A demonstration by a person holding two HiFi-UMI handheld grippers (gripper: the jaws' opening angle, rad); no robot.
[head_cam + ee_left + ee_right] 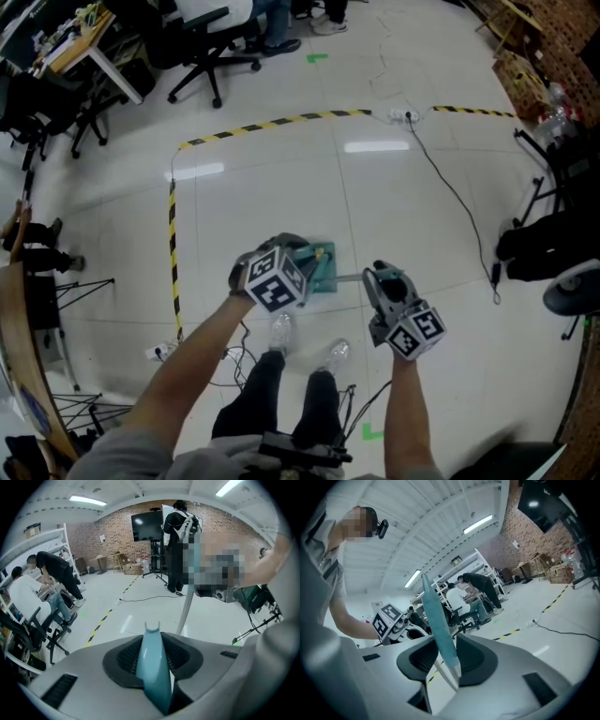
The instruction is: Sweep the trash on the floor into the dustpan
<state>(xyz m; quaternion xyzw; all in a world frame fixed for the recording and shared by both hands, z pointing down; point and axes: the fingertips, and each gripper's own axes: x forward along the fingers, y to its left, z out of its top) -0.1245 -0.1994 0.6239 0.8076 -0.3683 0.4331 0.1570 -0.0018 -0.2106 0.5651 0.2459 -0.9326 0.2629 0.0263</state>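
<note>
1. No trash can be made out on the white tiled floor (281, 169). The teal plastic dustpan (321, 265) sits just ahead of the person's shoes.
2. The left gripper (152, 653) is clamped partway closed on the dustpan's teal handle (152, 672).
3. The right gripper (446, 660) pinches the broom's teal-sleeved metal pole (436, 620), which slants toward the dustpan.
4. This looks like the sweeping step. The next move likely calls for drawing the broom toward the steadied pan.

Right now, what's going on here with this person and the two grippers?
A person stands on a tiled floor with a gripper in each hand. The left gripper has its jaws closed on the dustpan handle, with the teal dustpan low in front of their shoes. The right gripper grips the broom handle. I can't make out any trash on the floor.
</note>
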